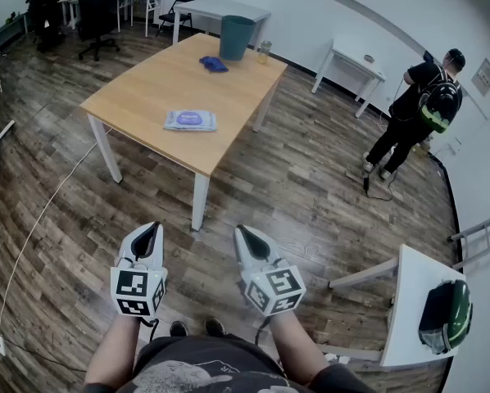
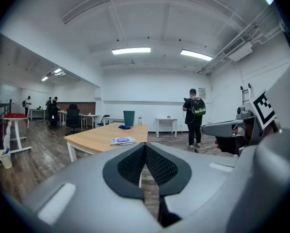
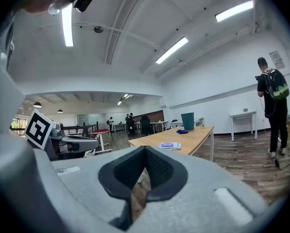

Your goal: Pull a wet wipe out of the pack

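Observation:
The wet wipe pack [image 1: 190, 120], flat, pale blue with a purple label, lies on the wooden table [image 1: 147, 88] well ahead of me. It also shows small in the left gripper view as the pack [image 2: 122, 141] and in the right gripper view as the pack [image 3: 169, 145]. My left gripper [image 1: 147, 236] and right gripper [image 1: 247, 237] are held side by side over the floor, well short of the table. Both are shut with nothing between the jaws, which meet at the tips in the left gripper [image 2: 145, 146] and the right gripper [image 3: 145, 150].
A teal bin [image 1: 236, 37], a blue cloth [image 1: 213, 64] and a small bottle [image 1: 264, 51] stand at the table's far end. A person with a backpack [image 1: 417, 105] stands at the right. A white side table [image 1: 417, 301] with a green bag [image 1: 446, 313] is near my right.

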A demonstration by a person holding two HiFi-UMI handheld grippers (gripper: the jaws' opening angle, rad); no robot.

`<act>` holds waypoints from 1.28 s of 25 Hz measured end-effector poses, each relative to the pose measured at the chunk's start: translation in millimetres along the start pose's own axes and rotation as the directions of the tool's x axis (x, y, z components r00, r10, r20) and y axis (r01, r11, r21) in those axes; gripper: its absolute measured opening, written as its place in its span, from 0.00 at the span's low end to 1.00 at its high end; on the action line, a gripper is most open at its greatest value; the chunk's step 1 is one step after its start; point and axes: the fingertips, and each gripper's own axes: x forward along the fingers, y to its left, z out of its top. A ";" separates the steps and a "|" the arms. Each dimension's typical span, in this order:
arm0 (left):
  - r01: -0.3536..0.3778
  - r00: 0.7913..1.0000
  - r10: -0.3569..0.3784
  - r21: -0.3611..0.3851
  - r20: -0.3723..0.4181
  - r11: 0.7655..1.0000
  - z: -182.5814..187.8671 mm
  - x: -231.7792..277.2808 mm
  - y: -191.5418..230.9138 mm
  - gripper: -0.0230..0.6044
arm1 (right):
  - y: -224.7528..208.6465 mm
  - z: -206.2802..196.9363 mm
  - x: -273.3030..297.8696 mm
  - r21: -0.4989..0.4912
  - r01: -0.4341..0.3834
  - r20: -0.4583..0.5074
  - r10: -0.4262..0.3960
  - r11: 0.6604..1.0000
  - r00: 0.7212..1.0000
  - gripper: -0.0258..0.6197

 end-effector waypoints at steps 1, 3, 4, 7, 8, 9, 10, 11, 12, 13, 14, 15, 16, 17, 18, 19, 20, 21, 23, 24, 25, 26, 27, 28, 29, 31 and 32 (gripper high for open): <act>0.008 1.000 -0.008 -0.024 0.002 1.000 0.5 0.1 -1.3 0.07 | -0.3 -0.3 -0.5 -0.001 0.000 -0.002 0.000 1.000 1.000 0.03; 0.020 1.000 -0.020 -0.061 0.006 0.998 0.9 0.5 -3.8 0.07 | -1.0 -1.4 -1.9 -0.002 0.000 -0.005 0.000 1.000 1.000 0.02; 0.024 1.000 -0.023 -0.067 0.005 0.997 0.5 0.8 -5.3 0.07 | -1.4 -2.1 -3.0 -0.002 0.000 -0.007 0.000 1.000 1.000 0.02; 0.034 0.999 -0.034 -0.065 0.001 0.997 -0.1 2.6 -11.3 0.07 | -2.6 -2.9 -8.8 0.003 -0.001 -0.010 0.001 1.000 1.000 0.03; 0.039 0.999 -0.039 -0.069 0.002 0.997 0.3 2.9 -13.5 0.07 | -3.0 -2.8 -11.3 0.004 -0.001 -0.011 0.001 1.000 1.000 0.02; 0.043 0.999 -0.043 -0.073 0.002 0.996 0.6 3.0 -15.6 0.07 | -3.4 -2.8 -13.8 0.004 -0.001 -0.011 0.001 1.000 1.000 0.03; 0.045 0.999 -0.045 -0.074 0.002 0.996 0.5 3.0 -17.7 0.07 | -4.1 -3.3 -16.3 0.004 0.000 -0.013 0.000 1.000 1.000 0.03; 0.048 0.999 -0.048 -0.074 0.000 0.996 -0.2 3.1 -19.9 0.07 | -5.0 -4.2 -18.7 0.002 0.002 -0.015 -0.002 1.000 1.000 0.03; 0.052 0.999 -0.052 -0.074 -0.002 0.996 -1.2 3.3 -22.0 0.07 | -6.1 -5.4 -21.0 0.001 0.005 -0.017 -0.005 1.000 1.000 0.03; 0.056 0.998 -0.056 -0.073 -0.006 0.996 -2.4 3.6 -24.0 0.07 | -7.4 -6.5 -23.0 0.000 0.009 -0.019 -0.009 1.000 1.000 0.03; 0.060 0.998 -0.060 -0.072 -0.010 0.996 -3.9 4.0 -26.0 0.07 | -9.1 -7.7 -24.9 0.000 0.015 -0.021 -0.015 1.000 1.000 0.03; 0.062 0.998 -0.064 -0.072 -0.014 0.995 -5.5 4.3 -27.9 0.07 | -11.4 -9.0 -26.7 0.004 0.024 -0.023 -0.024 1.000 0.999 0.03; 0.064 0.998 -0.066 -0.071 -0.017 0.995 -6.9 4.6 -29.7 0.07 | -14.7 -10.7 -28.4 0.014 0.037 -0.026 -0.036 0.999 0.999 0.03; 0.066 0.998 -0.068 -0.070 -0.016 0.995 -8.0 5.1 -31.5 0.07 | -18.8 -12.7 -30.1 0.030 0.051 -0.030 -0.050 0.998 0.998 0.02; 0.069 0.997 -0.070 -0.068 -0.011 0.995 -8.3 5.6 -33.6 0.07 | -23.4 -14.6 -31.8 0.049 0.065 -0.031 -0.064 0.997 0.997 0.03; 0.073 0.997 -0.073 -0.066 -0.001 0.995 -7.9 6.1 -36.0 0.07 | -28.2 -16.2 -33.6 0.063 0.078 -0.029 -0.076 0.995 0.997 0.03; 0.076 0.997 -0.076 -0.063 0.010 0.995 -7.0 6.9 -38.5 0.07 | -33.1 -17.3 -35.5 0.069 0.089 -0.023 -0.088 0.994 0.996 0.03; 0.077 0.997 -0.076 -0.059 0.018 0.995 -6.4 8.1 -41.0 0.07 | -37.9 -18.3 -37.4 0.068 0.099 -0.016 -0.098 0.993 0.995 0.03; 0.071 0.997 -0.071 -0.048 0.015 0.996 -7.2 11.9 -45.8 0.07 | -47.4 -21.1 -41.5 0.055 0.113 -0.014 -0.113 0.992 0.994 0.03; 0.066 0.998 -0.066 -0.042 0.009 0.997 -8.3 14.0 -48.3 0.07 | -51.6 -23.5 -43.6 0.047 0.115 -0.022 -0.114 0.992 0.993 0.03; 0.060 0.998 -0.060 -0.036 0.004 0.998 -9.3 16.1 -50.8 0.07 | -55.7 -26.3 -45.6 0.041 0.115 -0.032 -0.114 0.993 0.993 0.03; 0.052 0.999 -0.052 -0.030 0.000 0.998 -10.1 17.9 -53.0 0.07 | -59.8 -28.8 -47.6 0.037 0.114 -0.039 -0.113 0.993 0.993 0.03; 0.043 0.999 -0.043 -0.024 -0.003 0.999 -10.6 19.4 -55.0 0.07 | -64.2 -30.9 -49.5 0.038 0.114 -0.043 -0.112 0.993 0.993 0.03; 0.033 0.999 -0.033 -0.018 -0.005 0.999 -10.6 20.5 -56.7 0.07 | -68.9 -32.7 -51.2 0.043 0.115 -0.045 -0.113 0.992 0.993 0.03; 0.022 1.000 -0.022 -0.011 -0.005 1.000 -10.4 21.2 -58.2 0.07 | -73.9 -34.3 -52.5 0.048 0.118 -0.047 -0.115 0.992 0.992 0.03; -0.001 1.000 0.001 0.000 -0.003 1.000 -9.8 22.4 -60.2 0.07 | -85.2 -37.5 -53.4 0.046 0.130 -0.052 -0.128 0.990 0.990 0.03; -0.014 1.000 0.014 0.003 -0.002 1.000 -9.6 23.0 -61.0 0.07 | -91.2 -39.0 -53.1 0.040 0.136 -0.056 -0.134 0.990 0.989 0.03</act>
